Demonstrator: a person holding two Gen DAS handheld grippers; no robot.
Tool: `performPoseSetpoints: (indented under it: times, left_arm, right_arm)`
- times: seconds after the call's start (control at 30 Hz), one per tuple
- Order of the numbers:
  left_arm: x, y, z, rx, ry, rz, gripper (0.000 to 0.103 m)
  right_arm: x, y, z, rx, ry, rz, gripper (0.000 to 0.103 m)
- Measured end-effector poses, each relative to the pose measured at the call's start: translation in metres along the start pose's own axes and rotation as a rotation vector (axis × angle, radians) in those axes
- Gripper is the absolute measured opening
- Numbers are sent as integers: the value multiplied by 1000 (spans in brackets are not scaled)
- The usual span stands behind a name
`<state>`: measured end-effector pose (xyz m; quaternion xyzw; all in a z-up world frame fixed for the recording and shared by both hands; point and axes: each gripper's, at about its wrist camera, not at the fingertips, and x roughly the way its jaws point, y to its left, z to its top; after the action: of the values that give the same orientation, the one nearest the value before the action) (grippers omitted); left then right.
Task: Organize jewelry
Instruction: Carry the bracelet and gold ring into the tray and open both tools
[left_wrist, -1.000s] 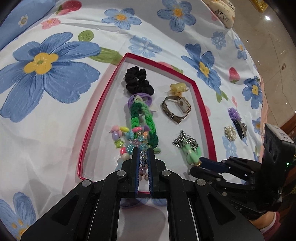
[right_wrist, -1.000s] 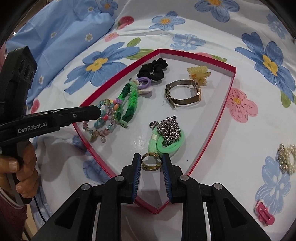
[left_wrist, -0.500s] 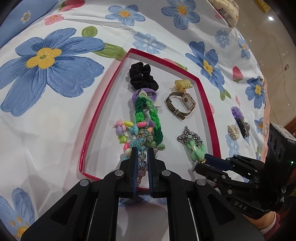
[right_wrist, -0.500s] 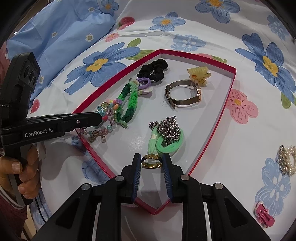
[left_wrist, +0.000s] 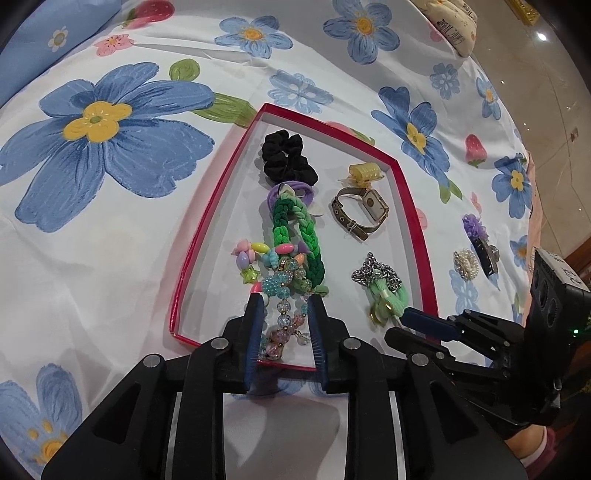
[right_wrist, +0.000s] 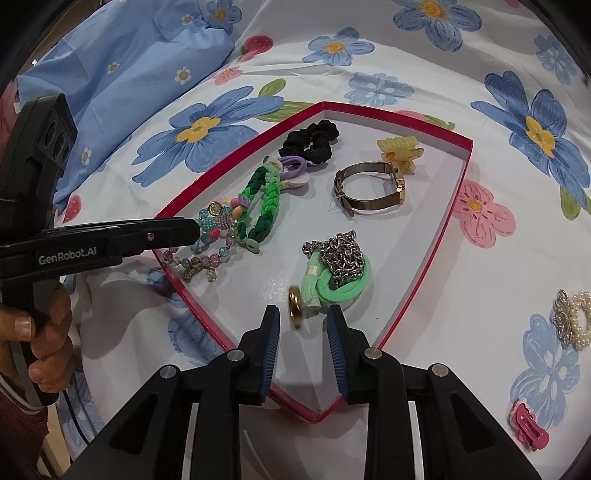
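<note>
A red-rimmed white tray (left_wrist: 221, 266) lies on the flowered bedsheet. My left gripper (left_wrist: 286, 300) hangs over its near edge. Its jaws are opening, and the beaded bracelet (left_wrist: 282, 280) lies loose between the pads, resting in the tray. In the right wrist view the left gripper (right_wrist: 195, 225) reaches in from the left over the beaded bracelet (right_wrist: 214, 240). My right gripper (right_wrist: 303, 310) is over the tray (right_wrist: 406, 251) with its jaws opening. A gold ring (right_wrist: 295, 306), blurred and on edge, is free just ahead of the pads, beside the mint hair tie (right_wrist: 340, 284).
The tray also holds a black scrunchie (left_wrist: 288, 157), a green braided band (left_wrist: 295, 229), a watch (left_wrist: 364, 210) and a yellow claw clip (left_wrist: 364, 171). On the sheet to the right lie a pearl piece (right_wrist: 572, 317), a pink clip (right_wrist: 528, 424) and a purple flower clip (left_wrist: 476, 229). A blue pillow (right_wrist: 129, 74) sits far left.
The left jaws have parted and let go of the beaded bracelet, which now rests in the tray. The right jaws have widened and the gold ring has dropped out, tipping onto its edge.
</note>
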<state>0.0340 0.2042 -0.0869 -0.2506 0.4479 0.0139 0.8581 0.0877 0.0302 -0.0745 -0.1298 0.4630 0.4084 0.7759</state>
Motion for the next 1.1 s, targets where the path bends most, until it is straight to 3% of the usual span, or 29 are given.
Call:
performPoseSetpoints:
  times: [0.7,0.77,0.9,0.97,1.1]
  left_arm:
    - [-8,0,-1,0,-3,9,26]
    - [-8,0,-1,1,-4,14,33]
    - [-11,-1,-2,0,-7,22,36]
    - [-13,-1,-2,0,-15,28,47]
    - [-24,-2,-3,-10,-36,32,61]
  right_arm:
    - [-3,1,0,17,-9,2,28]
    - [-6,0,-1,23,-16,8,31]
    - [-15,-3,-2,41,-43,15,36]
    - [-21,-5,-3,55,-65,15,38]
    - [-34,-14,-6,92,-108,19,43]
